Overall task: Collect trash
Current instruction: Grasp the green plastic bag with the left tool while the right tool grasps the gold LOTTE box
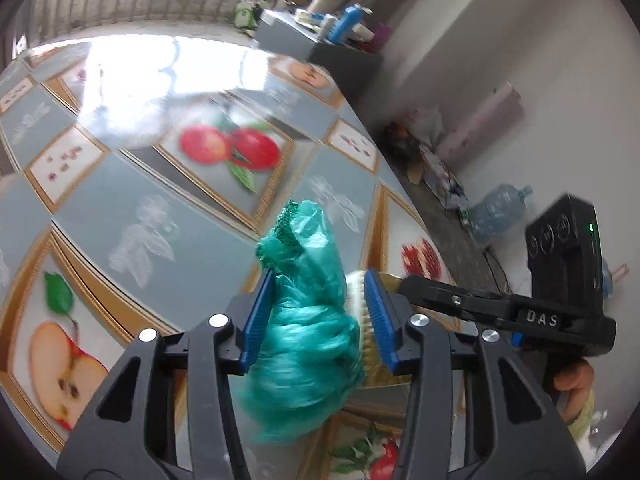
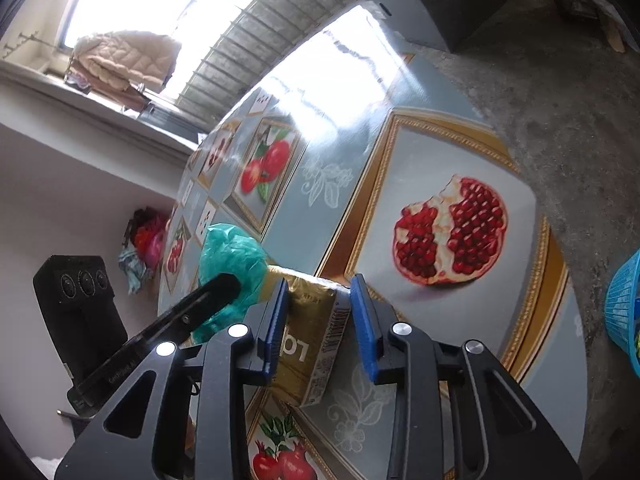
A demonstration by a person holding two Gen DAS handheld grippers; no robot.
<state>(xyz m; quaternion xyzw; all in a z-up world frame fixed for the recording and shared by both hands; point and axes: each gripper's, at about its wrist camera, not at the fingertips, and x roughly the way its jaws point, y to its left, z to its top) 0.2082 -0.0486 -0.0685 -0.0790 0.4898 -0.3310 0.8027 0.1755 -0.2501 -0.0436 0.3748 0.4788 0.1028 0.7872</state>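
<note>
Left gripper (image 1: 320,320): your blue fingers (image 1: 258,320) are closed around a crumpled green plastic bag (image 1: 308,308), which bulges out above and below the pads. The bag is blurred at its lower edge; whether it touches the bench (image 1: 120,184) cannot be told from this view.

Right gripper (image 2: 320,322): your fingers (image 2: 274,328) sit either side of a gold carton (image 2: 310,340) with a barcode on its side. The left pad lies against the carton's face; a narrow gap shows at the right pad, so I cannot tell if the grip is firm. The carton's lower end hangs over the bench surface, near the printed pomegranate.

Relation: the two grippers are just beside each other. In the right wrist view, the left gripper's black finger (image 2: 216,292) crosses in front of the green bag, and the bag touches or nearly touches the carton's top corner. In the left wrist view, the right gripper's body (image 1: 520,312) shows at the right, with your hand (image 1: 572,384) on its handle.

Surroundings: a blue basket (image 2: 624,312) stands on the floor at the far right of the right wrist view. A water bottle (image 1: 496,210) lies by the wall.
</note>
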